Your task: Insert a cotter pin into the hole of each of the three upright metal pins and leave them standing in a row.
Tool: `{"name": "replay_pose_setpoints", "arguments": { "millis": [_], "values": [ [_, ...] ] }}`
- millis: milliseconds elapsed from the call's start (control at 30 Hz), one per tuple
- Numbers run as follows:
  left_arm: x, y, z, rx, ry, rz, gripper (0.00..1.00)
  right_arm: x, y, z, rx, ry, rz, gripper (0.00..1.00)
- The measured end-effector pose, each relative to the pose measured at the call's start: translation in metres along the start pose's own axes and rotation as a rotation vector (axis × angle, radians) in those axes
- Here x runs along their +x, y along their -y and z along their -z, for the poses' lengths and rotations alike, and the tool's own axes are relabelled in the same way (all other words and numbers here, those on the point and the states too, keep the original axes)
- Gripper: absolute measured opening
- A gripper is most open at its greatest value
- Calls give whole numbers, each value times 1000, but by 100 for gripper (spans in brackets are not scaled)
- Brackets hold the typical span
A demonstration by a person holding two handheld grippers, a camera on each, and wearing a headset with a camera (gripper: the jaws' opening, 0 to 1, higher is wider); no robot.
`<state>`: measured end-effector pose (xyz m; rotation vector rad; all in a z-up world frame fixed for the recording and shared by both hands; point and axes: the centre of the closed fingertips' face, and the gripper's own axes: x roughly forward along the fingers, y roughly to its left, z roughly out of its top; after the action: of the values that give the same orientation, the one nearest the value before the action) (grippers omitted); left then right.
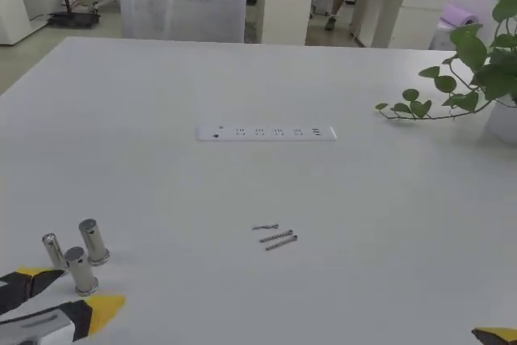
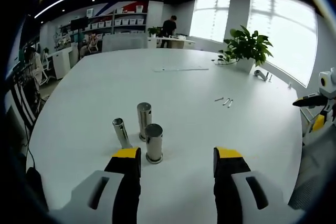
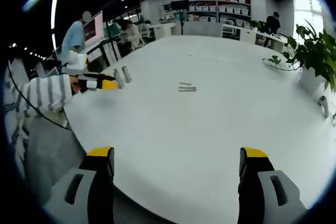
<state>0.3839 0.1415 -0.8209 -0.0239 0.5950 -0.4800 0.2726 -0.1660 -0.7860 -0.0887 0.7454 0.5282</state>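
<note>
Table (image 1: 388, 224): pins (image 1: 81, 269), cotter pins (image 1: 276, 237), power strip (image 1: 266, 132)

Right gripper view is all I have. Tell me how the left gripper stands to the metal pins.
Observer: Left gripper is open; the nearest metal pin stands just ahead of its jaws, ungripped.
Operator: Count the pins and give their layout.
Observer: Three metal pins, bunched in a triangle, not a row.
Operator: Check them for cotter pins.
Observer: None inserted; the three cotter pins lie loose together, well apart from them.
</note>
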Motion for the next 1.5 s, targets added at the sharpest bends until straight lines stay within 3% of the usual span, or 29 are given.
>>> {"name": "replay_pose_setpoints", "arguments": {
  "millis": [233, 433, 1000, 1267, 1500],
  "values": [
    [11, -7, -4, -30, 10, -7, 47, 0, -1, 4, -3, -18, -2, 100],
    [15, -15, 4, -36, -19, -23, 40, 0, -1, 4, -1, -19, 3, 100],
    [23, -29, 8, -20, -42, -95, 15, -2, 2, 7, 18, -32, 8, 100],
    [24, -29, 7, -37, -39, -91, 13, -2, 2, 12, 21, -43, 8, 100],
    [24, -29, 7, 5, -41, -88, 12, -3, 3, 15, 25, -48, 12, 100]
  ]
}}
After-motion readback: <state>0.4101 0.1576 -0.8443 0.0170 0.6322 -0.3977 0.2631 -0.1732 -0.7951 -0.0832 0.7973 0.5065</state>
